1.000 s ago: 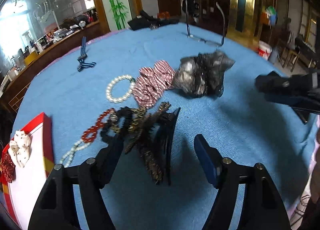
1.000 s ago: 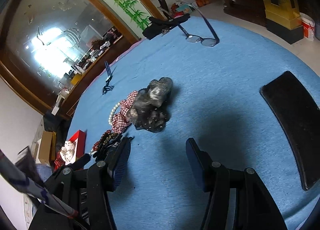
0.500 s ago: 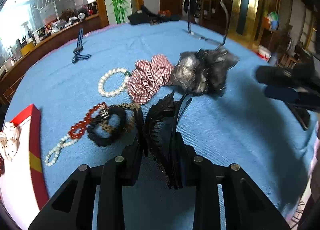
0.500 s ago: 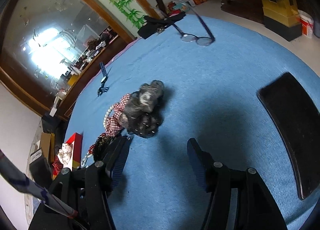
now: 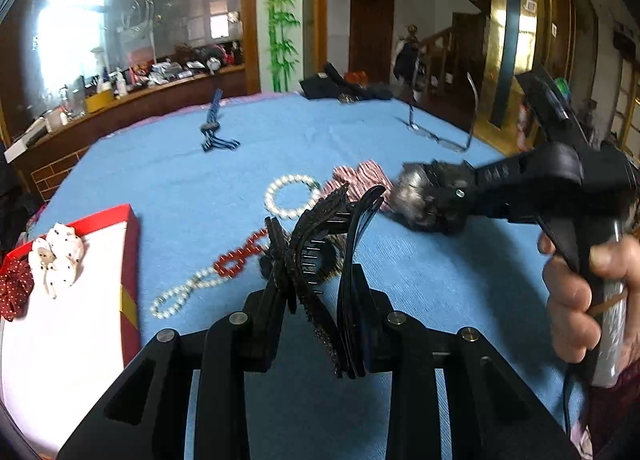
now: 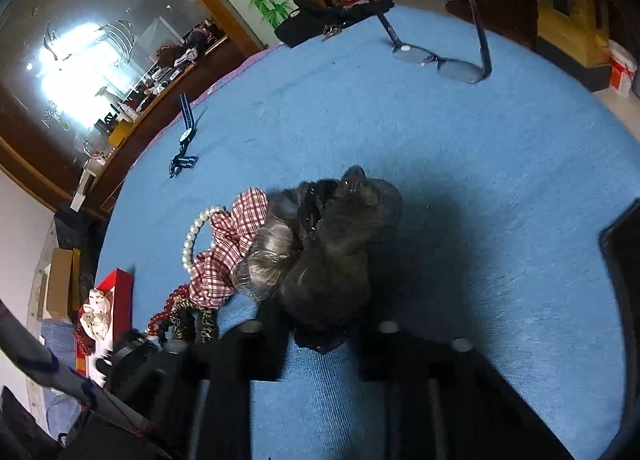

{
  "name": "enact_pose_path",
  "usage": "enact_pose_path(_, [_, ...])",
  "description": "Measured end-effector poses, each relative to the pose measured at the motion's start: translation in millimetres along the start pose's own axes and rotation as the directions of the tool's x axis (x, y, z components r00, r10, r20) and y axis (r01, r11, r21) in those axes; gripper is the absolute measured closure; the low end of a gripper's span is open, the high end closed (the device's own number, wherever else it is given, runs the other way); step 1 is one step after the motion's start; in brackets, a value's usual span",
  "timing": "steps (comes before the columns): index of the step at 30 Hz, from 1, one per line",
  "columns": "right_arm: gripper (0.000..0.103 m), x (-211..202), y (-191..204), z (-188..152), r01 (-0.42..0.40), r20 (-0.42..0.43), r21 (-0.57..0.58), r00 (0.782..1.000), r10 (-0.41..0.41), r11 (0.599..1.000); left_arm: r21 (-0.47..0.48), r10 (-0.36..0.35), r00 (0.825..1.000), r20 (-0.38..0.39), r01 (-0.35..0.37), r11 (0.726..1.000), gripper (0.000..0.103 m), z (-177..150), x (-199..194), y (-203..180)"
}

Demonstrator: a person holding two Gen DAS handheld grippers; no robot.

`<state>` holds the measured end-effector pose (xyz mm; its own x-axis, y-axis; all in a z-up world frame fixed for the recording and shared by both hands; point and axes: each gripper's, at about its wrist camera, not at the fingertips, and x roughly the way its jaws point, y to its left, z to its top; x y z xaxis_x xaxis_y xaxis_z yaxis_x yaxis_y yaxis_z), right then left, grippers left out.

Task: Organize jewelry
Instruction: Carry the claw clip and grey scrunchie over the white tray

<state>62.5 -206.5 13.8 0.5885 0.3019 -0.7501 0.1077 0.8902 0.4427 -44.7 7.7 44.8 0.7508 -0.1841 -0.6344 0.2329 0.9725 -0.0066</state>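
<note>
My left gripper (image 5: pixel 320 300) is shut on a black claw hair clip (image 5: pixel 320 228) with a speckled bow and holds it upright, just above the blue tablecloth (image 5: pixel 420 272). A red box with a white lining (image 5: pixel 80 320) lies to the lower left and holds a white bow (image 5: pixel 56 260) and a red dotted bow (image 5: pixel 14 294). My right gripper (image 6: pixel 324 328) is closing its jaws; the dark grey scrunchie (image 6: pixel 332 244) is pinched between them. From the left wrist view that right gripper (image 5: pixel 452 200) reaches in from the right, held by a hand (image 5: pixel 580 292).
A pearl bracelet (image 5: pixel 290 196), a red plaid scrunchie (image 5: pixel 360 176) and a red-and-pearl bead string (image 5: pixel 224 268) lie mid-table. Farther back are a blue striped band (image 5: pixel 214 132), glasses (image 6: pixel 444 60) and a black bundle (image 6: pixel 332 16). A black pad (image 6: pixel 624 260) sits at the right edge.
My left gripper shut on the claw clip and lifted it off the cloth. My right gripper moved left onto the dark grey scrunchie and its jaws came together around it.
</note>
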Motion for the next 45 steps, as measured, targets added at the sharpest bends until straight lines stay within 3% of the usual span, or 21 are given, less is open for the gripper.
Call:
enact_pose_path(5, [0.091,-30,7,-3,0.045,0.196,-0.065,0.980,-0.032,0.997,-0.043,0.028,0.999,0.025,-0.027,0.999,0.074,3,0,12])
enact_pose_path(10, [0.091,-43,14,-6,-0.009,0.239,-0.095,0.970,0.032,0.995,-0.086,0.037,0.999,0.020,-0.035,0.996,0.074,5,2,23])
enact_pose_path(14, [0.091,-47,24,-9,-0.052,0.239,-0.152,0.967,0.088,0.987,-0.099,0.036,0.999,0.007,-0.035,0.994,0.074,4,6,27])
enact_pose_path(29, [0.091,-38,53,-23,-0.112,0.177,-0.300,0.969,0.170,0.947,-0.139,0.035,0.999,-0.006,-0.035,0.990,0.074,3,9,36])
enact_pose_path(45, [0.090,-31,58,-25,-0.109,0.143,-0.322,0.976,0.162,0.941,-0.137,0.060,0.998,-0.004,-0.060,0.989,0.074,1,8,36])
